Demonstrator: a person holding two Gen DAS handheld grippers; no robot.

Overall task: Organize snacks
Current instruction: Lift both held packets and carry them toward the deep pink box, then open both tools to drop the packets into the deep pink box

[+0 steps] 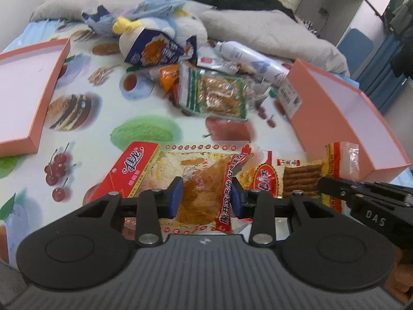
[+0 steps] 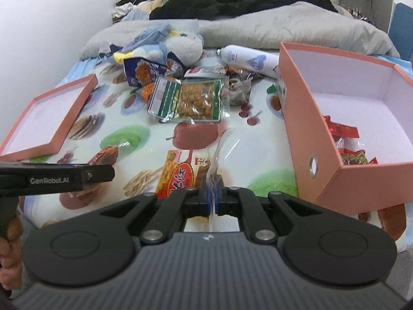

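Snacks lay scattered on the bed's fruit-print sheet [image 2: 144, 139], and both tools were busy low in the frames. The right tool [image 2: 212, 196] was pinched together on the clear end seal of a red-and-yellow packet [image 2: 178, 178], bottom centre of the right view, the packet trailing off to the left of the pads. The pink box [image 2: 309, 118] sat at right, near the packet, with red packets [image 2: 348, 142] already inside. The left tool [image 1: 207, 199] stood apart, its blue pads either side of a big orange pouch [image 1: 196, 178] at lower centre of the left view; whether they touched it, I couldn't tell.

A thin seal is a slippery hold, so my call: lift slowly, keep the packet hanging straight, clear the box wall, then let go low inside. The left tool should probably close mid-pouch, not on a corner. More bags, the green-edged one [image 2: 191, 98] among them, waited at upper centre by a plush toy [image 2: 178, 45], with the lid [image 2: 49, 118] at left.
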